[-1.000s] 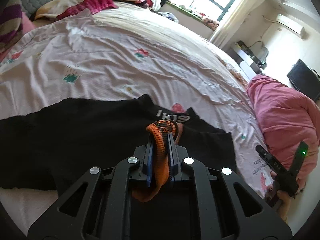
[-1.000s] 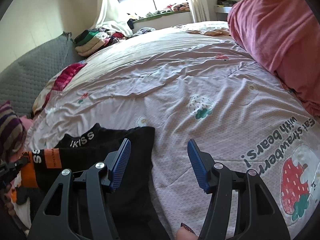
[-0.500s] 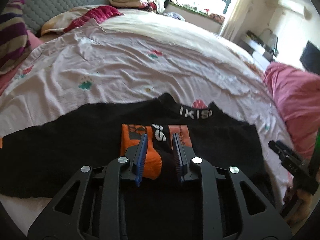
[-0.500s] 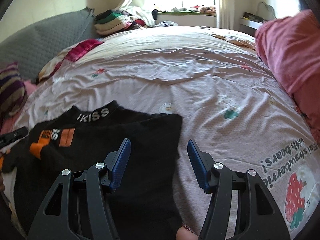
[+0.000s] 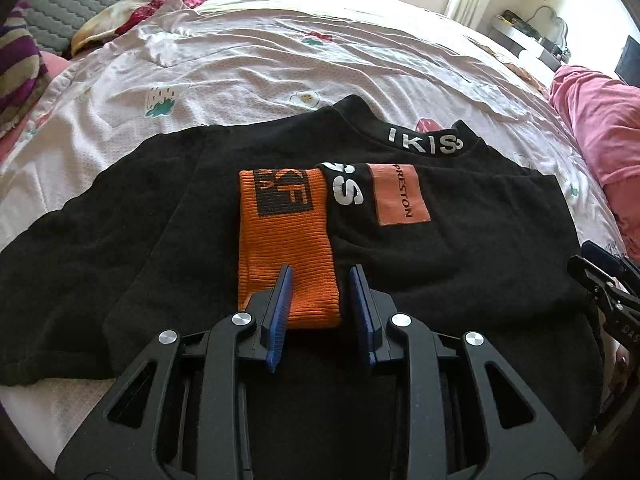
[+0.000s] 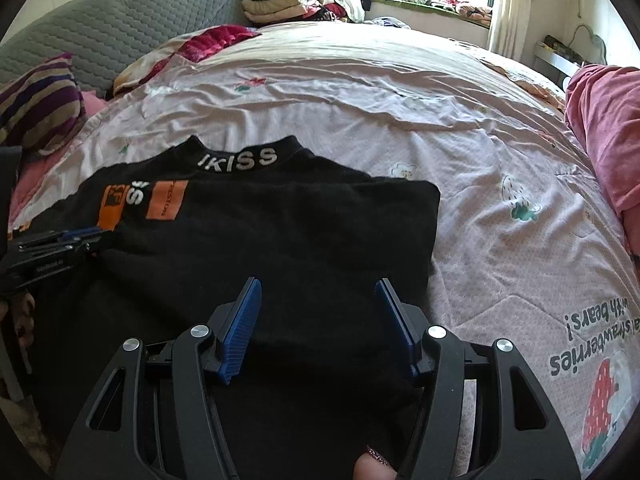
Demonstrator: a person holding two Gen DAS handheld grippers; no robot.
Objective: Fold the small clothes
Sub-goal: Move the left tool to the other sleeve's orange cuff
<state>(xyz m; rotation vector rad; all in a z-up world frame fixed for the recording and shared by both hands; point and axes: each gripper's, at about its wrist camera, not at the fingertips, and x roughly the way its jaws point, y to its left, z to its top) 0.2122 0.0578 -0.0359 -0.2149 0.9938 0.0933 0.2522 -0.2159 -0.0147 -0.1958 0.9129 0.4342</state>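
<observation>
A black top (image 5: 460, 248) with a white-lettered collar (image 5: 426, 142) lies flat on the bed; it also shows in the right wrist view (image 6: 288, 236). Its sleeve with an orange cuff (image 5: 286, 236) is folded across the body. My left gripper (image 5: 322, 280) is open, its jaws astride the cuff's near end, holding nothing. My right gripper (image 6: 318, 292) is open and empty above the top's right half. The left gripper shows in the right wrist view (image 6: 60, 240) and the right one in the left wrist view (image 5: 604, 276).
The pink strawberry-print bedcover (image 6: 400, 92) spreads beyond the top. A pink quilt (image 6: 604, 120) lies on the right, a striped pillow (image 6: 36, 104) on the left, folded clothes (image 6: 288, 0) by the grey headboard (image 6: 120, 28).
My left gripper let go of the orange cuff, opened and drew back; the sleeve now lies flat across the top. My right gripper moved left over the top.
</observation>
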